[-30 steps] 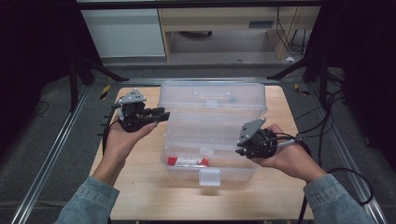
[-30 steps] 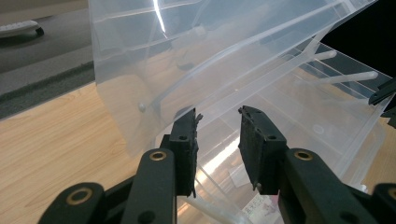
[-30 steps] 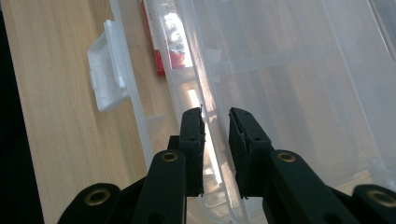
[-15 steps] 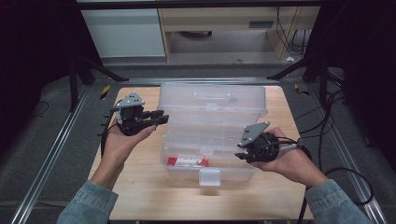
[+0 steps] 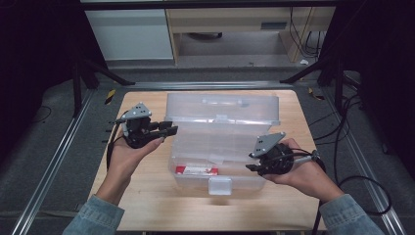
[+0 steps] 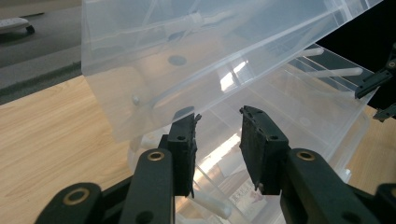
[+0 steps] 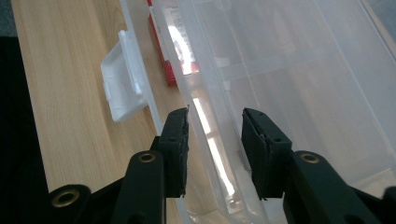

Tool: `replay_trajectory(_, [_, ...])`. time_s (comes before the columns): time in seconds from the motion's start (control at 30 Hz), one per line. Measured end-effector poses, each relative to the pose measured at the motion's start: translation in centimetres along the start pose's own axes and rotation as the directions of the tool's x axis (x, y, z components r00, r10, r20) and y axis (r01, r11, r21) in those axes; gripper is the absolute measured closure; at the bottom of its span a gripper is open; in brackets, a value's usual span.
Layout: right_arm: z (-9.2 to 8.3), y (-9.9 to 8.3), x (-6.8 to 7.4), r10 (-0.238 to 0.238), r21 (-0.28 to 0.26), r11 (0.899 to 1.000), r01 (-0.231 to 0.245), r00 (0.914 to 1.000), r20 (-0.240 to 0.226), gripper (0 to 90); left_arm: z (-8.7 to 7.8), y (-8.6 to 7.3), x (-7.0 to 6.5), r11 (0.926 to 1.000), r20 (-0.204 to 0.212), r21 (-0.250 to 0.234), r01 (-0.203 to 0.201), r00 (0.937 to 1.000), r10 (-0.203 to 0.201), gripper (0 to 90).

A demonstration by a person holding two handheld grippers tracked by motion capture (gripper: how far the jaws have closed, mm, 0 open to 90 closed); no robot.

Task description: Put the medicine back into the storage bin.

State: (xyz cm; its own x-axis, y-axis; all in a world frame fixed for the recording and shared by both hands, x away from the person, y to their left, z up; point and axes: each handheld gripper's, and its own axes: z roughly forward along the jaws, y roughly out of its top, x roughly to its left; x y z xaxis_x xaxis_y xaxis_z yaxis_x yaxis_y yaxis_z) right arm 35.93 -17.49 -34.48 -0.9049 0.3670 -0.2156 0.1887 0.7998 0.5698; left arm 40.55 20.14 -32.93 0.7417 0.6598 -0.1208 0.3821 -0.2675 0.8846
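Observation:
A clear plastic box (image 5: 220, 147) stands in the middle of the wooden table with its lid (image 5: 222, 107) raised and leaning back. A red and white packet (image 5: 195, 170) lies inside near the front wall, also visible as the packet (image 7: 161, 51). My left gripper (image 5: 171, 130) is open at the box's left end, its tips (image 6: 217, 135) just under the lid's corner (image 6: 140, 98). My right gripper (image 5: 252, 167) is open at the box's front right. Its jaws (image 7: 215, 140) stand on either side of the front wall's rim (image 7: 205, 121), not closed on it.
A white latch (image 5: 219, 185) hangs from the box's front wall and appears as the latch (image 7: 123, 77) beside my right gripper. Bare wood (image 5: 147, 196) lies in front of the box. Metal rails (image 5: 54, 161) flank the table, and cables (image 5: 342, 147) trail at the right.
Both hands have drifted a little toward the near edge of the table. The box and its lid stay as they were.

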Motion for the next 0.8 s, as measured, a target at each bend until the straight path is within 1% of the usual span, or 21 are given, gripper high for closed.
replay_trajectory(0.1, [0.0, -0.1, 0.1, 0.018, -0.017, 1.000, -0.018, 0.9998, 0.007, 57.8, -0.1, -0.5, -0.2, 1.0000, -0.001, -0.001, 0.002, 1.0000, -0.002, 64.8])
replay_trajectory(0.13, [0.0, -0.2, 0.2, 0.025, -0.029, 0.999, -0.024, 0.9995, 0.020, 54.1, -0.1, -0.6, -0.2, 1.0000, 0.001, -0.001, 0.004, 1.0000, -0.004, 64.7])
replay_trajectory(0.17, [0.0, -0.2, 0.2, 0.025, -0.029, 0.999, -0.024, 0.9995, 0.020, 54.1, -0.1, -0.7, -0.3, 1.0000, 0.004, -0.001, 0.007, 1.0000, -0.007, 64.7])
replay_trajectory(0.2, [-0.4, -0.3, 0.3, 0.045, -0.049, 0.998, -0.043, 0.9983, 0.037, 50.1, -0.1, -0.9, -0.3, 1.0000, 0.005, 0.001, 0.007, 1.0000, -0.007, 64.7])
replay_trajectory(0.23, [-0.5, -0.4, 0.3, 0.058, -0.061, 0.997, -0.055, 0.9971, 0.049, 48.2, -0.1, -0.9, -0.3, 1.0000, 0.005, 0.001, 0.007, 1.0000, -0.007, 64.5])
replay_trajectory(0.27, [-0.5, -0.4, 0.3, 0.058, -0.061, 0.997, -0.055, 0.9971, 0.049, 48.2, -0.1, -1.0, -0.3, 1.0000, 0.006, 0.002, 0.008, 0.9999, -0.008, 64.5])
replay_trajectory(0.3, [-1.1, -0.6, 0.2, 0.094, -0.100, 0.991, -0.088, 0.9938, 0.059, 47.0, -0.2, -1.1, -0.3, 1.0000, 0.006, 0.002, 0.009, 0.9999, -0.009, 64.6])
replay_trajectory(0.33, [-1.4, -0.8, 0.2, 0.107, -0.114, 0.988, -0.100, 0.9924, 0.060, 46.8, -0.1, -1.3, -0.4, 0.9999, 0.009, 0.004, 0.013, 0.9999, -0.013, 64.6])
replay_trajectory(0.37, [-1.7, -1.0, 0.2, 0.119, -0.125, 0.986, -0.111, 0.9910, 0.062, 46.3, -0.1, -1.3, -0.4, 0.9999, 0.009, 0.004, 0.013, 0.9999, -0.013, 64.5])
replay_trajectory(0.4, [-1.7, -1.0, 0.2, 0.119, -0.125, 0.986, -0.111, 0.9910, 0.062, 46.3, -0.1, -1.3, -0.4, 0.9999, 0.009, 0.004, 0.012, 0.9999, -0.012, 64.5])
replay_trajectory(0.47, [-2.2, -1.4, 0.2, 0.138, -0.138, 0.982, -0.126, 0.9875, 0.077, 44.7, -0.2, -1.4, -0.4, 0.9999, 0.011, 0.007, 0.012, 0.9999, -0.012, 64.5])
replay_trajectory(0.5, [-2.5, -1.6, 0.2, 0.156, -0.145, 0.979, -0.144, 0.9845, 0.080, 44.4, -0.2, -1.5, -0.4, 0.9999, 0.011, 0.007, 0.013, 0.9999, -0.013, 64.5])
replay_trajectory(0.6, [-3.3, -2.4, 0.0, 0.192, -0.181, 0.968, -0.172, 0.9769, 0.095, 45.2, -0.3, -1.6, -0.5, 0.9999, 0.012, 0.007, 0.013, 0.9998, -0.013, 64.3])
replay_trajectory(0.63, [-3.7, -2.7, -0.1, 0.211, -0.191, 0.963, -0.190, 0.9727, 0.097, 45.9, -0.3, -1.7, -0.5, 0.9999, 0.013, 0.009, 0.012, 0.9998, -0.012, 64.2])
replay_trajectory(0.7, [-4.0, -3.1, -0.2, 0.233, -0.203, 0.957, -0.208, 0.9668, 0.106, 47.1, -0.3, -1.8, -0.5, 0.9998, 0.015, 0.011, 0.014, 0.9998, -0.014, 64.2])
replay_trajectory(0.73, [-4.4, -3.6, -0.4, 0.264, -0.215, 0.948, -0.237, 0.9584, 0.109, 48.8, -0.4, -1.9, -0.6, 0.9998, 0.016, 0.012, 0.014, 0.9998, -0.014, 64.1])
replay_trajectory(0.8, [-4.7, -4.1, -0.6, 0.300, -0.231, 0.935, -0.270, 0.9475, 0.109, 50.5, -0.4, -2.0, -0.6, 0.9998, 0.019, 0.012, 0.016, 0.9997, -0.016, 64.2])
